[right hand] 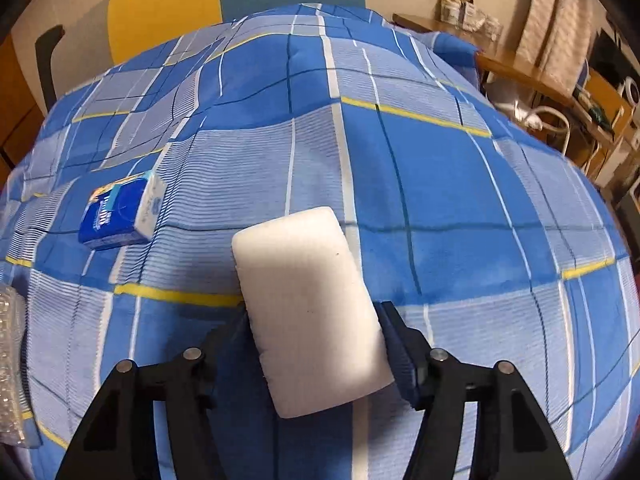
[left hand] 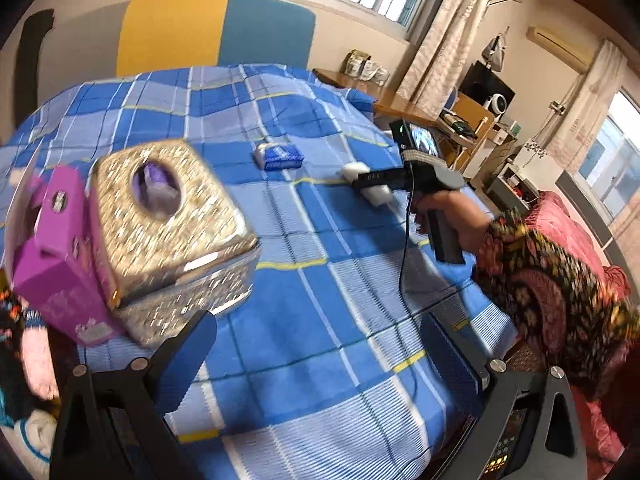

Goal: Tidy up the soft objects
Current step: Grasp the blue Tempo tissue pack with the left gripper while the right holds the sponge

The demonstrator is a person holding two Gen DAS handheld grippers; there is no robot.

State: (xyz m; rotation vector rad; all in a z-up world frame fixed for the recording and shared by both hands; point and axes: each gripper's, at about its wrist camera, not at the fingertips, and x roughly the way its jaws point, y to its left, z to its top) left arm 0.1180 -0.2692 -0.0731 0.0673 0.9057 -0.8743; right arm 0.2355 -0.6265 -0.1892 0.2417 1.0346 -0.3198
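right wrist view: right gripper (right hand: 316, 332) clamps white sponge (right hand: 308, 312) low over checked bedspread (right hand: 460, 200), blue tissue pack (right hand: 120, 216) well left; only left wrist view shows left gripper (left hand: 316, 356) wide, empty, beside glittery tissue box (left hand: 172, 224) and purple carton (left hand: 60, 256).

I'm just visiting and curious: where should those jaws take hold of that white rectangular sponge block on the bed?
Across its two long sides, coming down from above: the white rectangular sponge block lies flat on the blue checked bedspread, its narrow width fitting between the jaws.
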